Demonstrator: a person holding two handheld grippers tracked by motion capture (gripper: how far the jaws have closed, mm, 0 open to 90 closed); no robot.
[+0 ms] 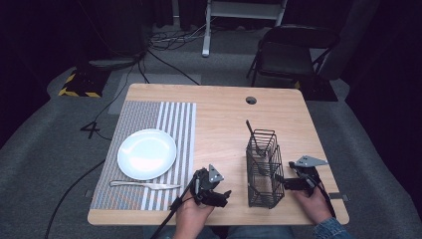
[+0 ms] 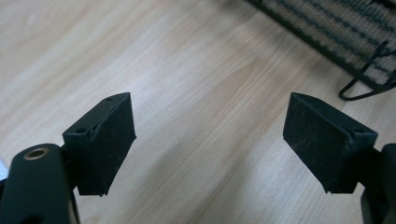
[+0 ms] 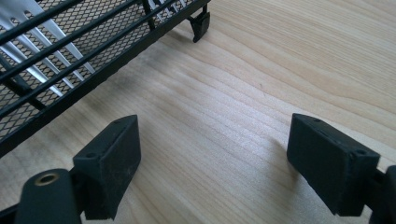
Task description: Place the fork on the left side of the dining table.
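Note:
A black wire cutlery caddy (image 1: pixel 263 167) stands on the wooden table (image 1: pixel 219 119), right of centre. A dark utensil handle (image 1: pixel 250 130) sticks up from its far compartment, and silver cutlery (image 3: pixel 32 51) lies behind its mesh in the right gripper view. My left gripper (image 1: pixel 224 197) rests near the front edge, just left of the caddy, jaws open over bare wood (image 2: pixel 208 135). My right gripper (image 1: pixel 282 182) sits close beside the caddy's right side, also open with nothing between its pads (image 3: pixel 112 163).
A white plate (image 1: pixel 147 153) lies on a striped placemat (image 1: pixel 149 149) at the left, with a silver knife (image 1: pixel 144 185) in front of it. A cable hole (image 1: pixel 251 100) is near the table's far edge. A folding chair (image 1: pixel 291 50) stands behind the table.

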